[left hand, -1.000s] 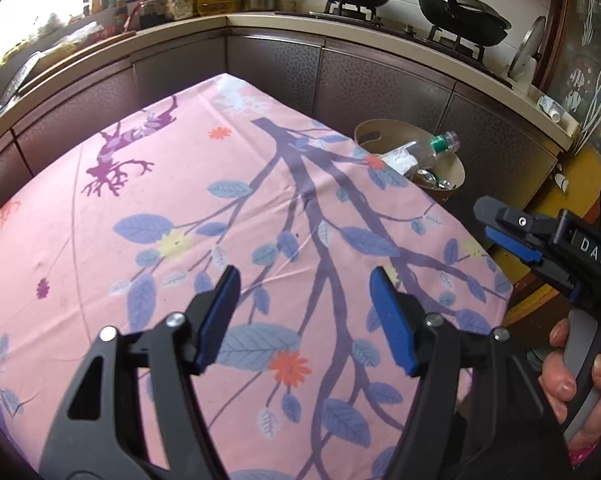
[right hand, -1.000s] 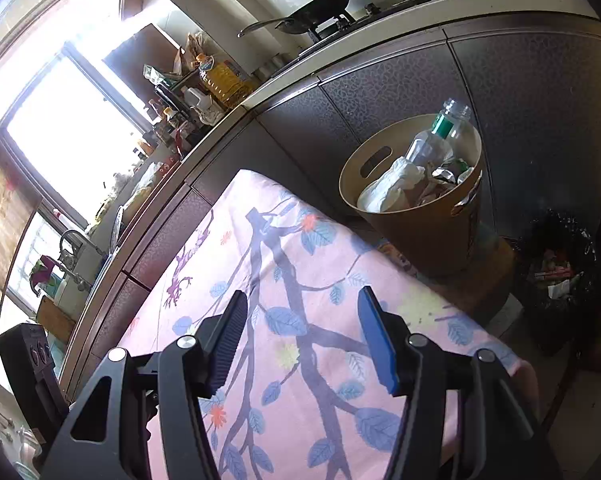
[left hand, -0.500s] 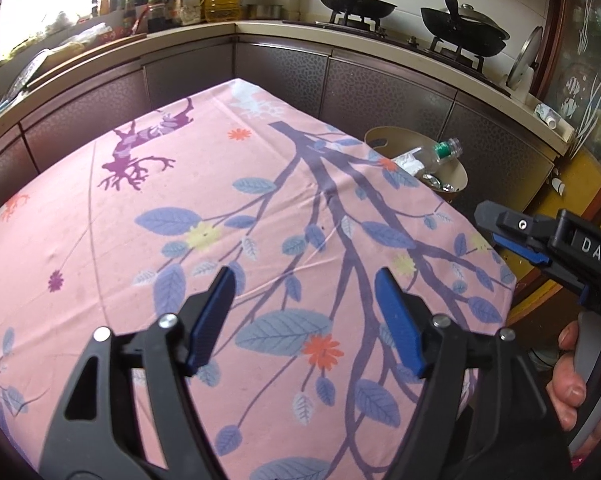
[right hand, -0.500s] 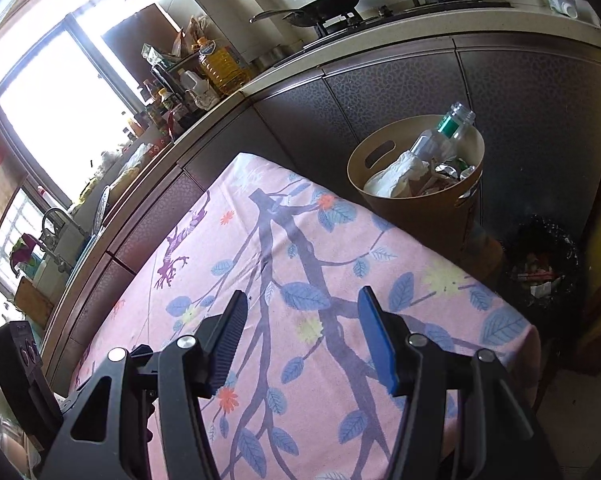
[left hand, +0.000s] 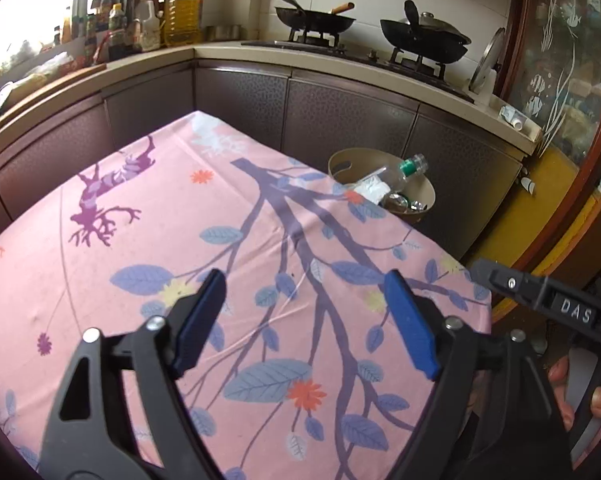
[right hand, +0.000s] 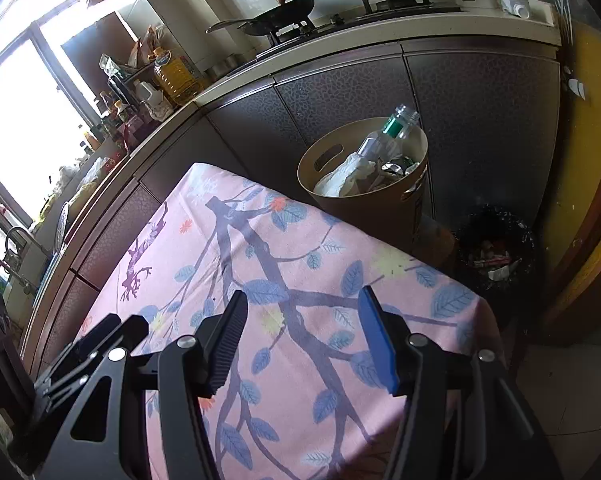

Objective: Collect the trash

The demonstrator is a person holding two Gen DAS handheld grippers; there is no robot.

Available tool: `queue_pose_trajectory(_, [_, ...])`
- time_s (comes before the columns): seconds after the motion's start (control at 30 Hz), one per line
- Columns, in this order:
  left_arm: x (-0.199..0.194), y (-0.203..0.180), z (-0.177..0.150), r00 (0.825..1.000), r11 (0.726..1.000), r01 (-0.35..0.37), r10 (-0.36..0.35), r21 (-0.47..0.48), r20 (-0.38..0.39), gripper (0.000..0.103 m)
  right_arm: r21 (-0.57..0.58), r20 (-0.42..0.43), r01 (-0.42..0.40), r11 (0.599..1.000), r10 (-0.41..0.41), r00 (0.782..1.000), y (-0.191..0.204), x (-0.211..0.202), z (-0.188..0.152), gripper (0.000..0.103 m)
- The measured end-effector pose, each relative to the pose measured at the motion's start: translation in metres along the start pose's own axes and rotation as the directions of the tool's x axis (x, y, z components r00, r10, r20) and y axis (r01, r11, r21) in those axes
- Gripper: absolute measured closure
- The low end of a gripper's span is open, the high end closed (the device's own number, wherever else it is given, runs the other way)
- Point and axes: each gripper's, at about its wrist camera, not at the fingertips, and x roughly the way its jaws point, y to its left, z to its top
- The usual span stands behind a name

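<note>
A tan trash bin (left hand: 340, 162) (right hand: 364, 204) stands beyond the far edge of the table. It holds a clear plastic bottle with a green label (left hand: 405, 168) (right hand: 392, 128), crumpled white paper (right hand: 346, 176) and foil wrappers. The table wears a pink tablecloth with blue leaves (left hand: 220, 240) (right hand: 300, 272). My left gripper (left hand: 306, 304) is open and empty above the cloth. My right gripper (right hand: 302, 320) is open and empty above the table's right part; it also shows at the right in the left wrist view (left hand: 540, 296).
A dark kitchen counter (left hand: 340, 92) wraps around behind the table, with two woks on a stove (left hand: 380, 28) and bottles (left hand: 180, 20). A black bag of rubbish (right hand: 496, 256) sits on the floor right of the bin. A glass cabinet door (left hand: 560, 80) is at the right.
Both grippers have drawn back and up from the bin. More of the tablecloth shows in both views. Both stay open and empty.
</note>
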Motion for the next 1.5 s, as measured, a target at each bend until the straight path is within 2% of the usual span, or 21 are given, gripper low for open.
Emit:
queue_pose_trajectory(0.1, [-0.013,-0.006,0.001,0.998,0.999,-0.039,0.038,0.009,0.051,0.007,-0.041,-0.006,0.020,0.999,-0.020,1.000,-0.003,-0.009,-0.012,0.042])
queue_pose_trajectory(0.13, [-0.017,-0.008,0.001,0.997,0.998,-0.054,0.054,0.006,0.057,0.006,-0.052,-0.014,0.012,0.999,-0.013,1.000,-0.003,-0.010,-0.014,0.041])
queue_pose_trajectory(0.23, [-0.027,-0.015,-0.003,0.992,0.995,-0.097,0.098,-0.012,0.075,0.006,-0.101,-0.050,-0.010,0.995,0.005,0.999,-0.002,-0.010,-0.016,0.038])
queue_pose_trajectory(0.33, [-0.033,-0.022,-0.010,0.986,0.987,-0.155,0.157,-0.033,0.052,0.006,-0.113,-0.074,-0.044,0.993,0.036,0.997,-0.003,-0.009,-0.015,0.035])
queue_pose_trajectory(0.57, [-0.061,-0.034,-0.013,0.975,0.973,-0.216,0.219,-0.077,0.041,0.006,-0.118,-0.075,-0.109,0.987,0.101,0.992,-0.006,-0.017,-0.019,0.026])
queue_pose_trajectory(0.77, [-0.074,-0.052,-0.008,0.955,0.956,-0.291,0.293,-0.031,0.052,0.006,-0.092,-0.067,-0.159,0.983,0.153,0.986,-0.018,-0.027,-0.021,0.021])
queue_pose_trajectory(0.87, [-0.073,-0.059,-0.008,0.943,0.944,-0.330,0.329,0.008,0.042,0.006,-0.094,-0.055,-0.154,0.984,0.149,0.987,-0.022,-0.029,-0.020,0.019])
queue_pose_trajectory(1.1, [-0.066,-0.060,-0.006,0.948,0.947,-0.319,0.319,0.026,0.001,0.006,-0.071,-0.039,-0.163,0.984,0.160,0.986,-0.026,-0.031,-0.012,0.018])
queue_pose_trajectory(1.3, [-0.058,-0.067,-0.003,0.945,0.942,-0.325,0.326,0.082,0.009,0.006,-0.025,-0.036,-0.133,0.991,0.132,0.991,-0.035,-0.029,-0.008,0.018])
queue_pose_trajectory(1.4, [-0.052,-0.066,-0.003,0.937,0.932,-0.348,0.348,0.101,0.022,0.006,-0.012,-0.027,-0.108,0.994,0.107,0.994,-0.036,-0.028,-0.007,0.018])
queue_pose_trajectory(1.5, [-0.043,-0.064,-0.001,0.945,0.941,-0.326,0.327,0.092,0.005,0.006,-0.017,-0.011,-0.075,0.997,0.075,0.997,-0.037,-0.029,-0.005,0.018])
